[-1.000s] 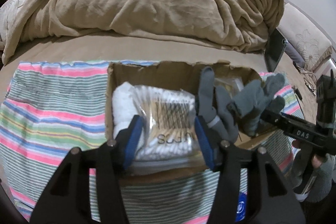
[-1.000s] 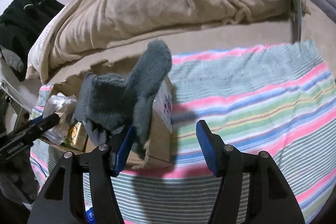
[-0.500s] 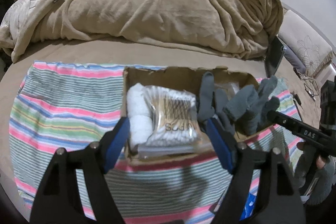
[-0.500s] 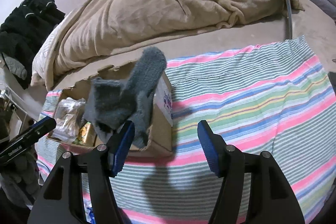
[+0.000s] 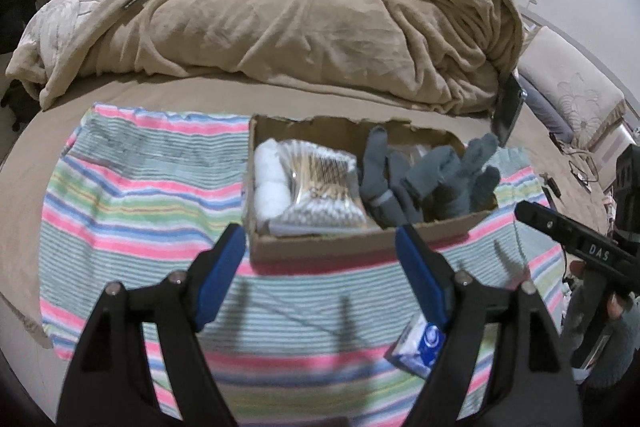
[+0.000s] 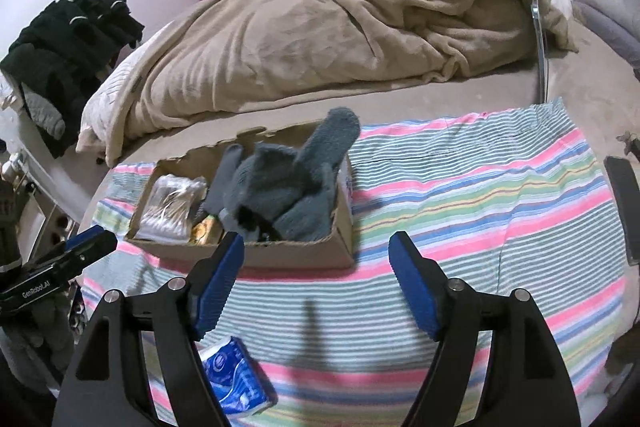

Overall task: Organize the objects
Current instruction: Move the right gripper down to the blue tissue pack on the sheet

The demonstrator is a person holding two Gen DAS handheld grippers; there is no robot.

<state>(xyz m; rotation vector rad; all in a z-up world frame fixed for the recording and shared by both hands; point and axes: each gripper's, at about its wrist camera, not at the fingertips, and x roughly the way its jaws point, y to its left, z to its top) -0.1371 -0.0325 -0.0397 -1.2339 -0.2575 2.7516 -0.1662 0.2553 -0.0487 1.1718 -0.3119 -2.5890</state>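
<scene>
Blue tissue pack (image 6: 234, 379) lies loose on striped cloth (image 6: 480, 211), bottom left, just under right gripper (image 6: 316, 287); left gripper (image 5: 320, 271) farther off. Both jaws wide, empty. Cardboard box (image 6: 280, 253) upper centre.

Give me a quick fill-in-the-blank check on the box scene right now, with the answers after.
1. The grey gloves lie inside the cardboard ____.
2. The bag of cotton swabs lies between the gloves and a ____ roll.
3. The blue tissue pack lies outside the box on the ____ cloth.
4. Both the left hand-held gripper and right hand-held gripper are ____ and hold nothing.

Answers: box; white; striped; open
</scene>
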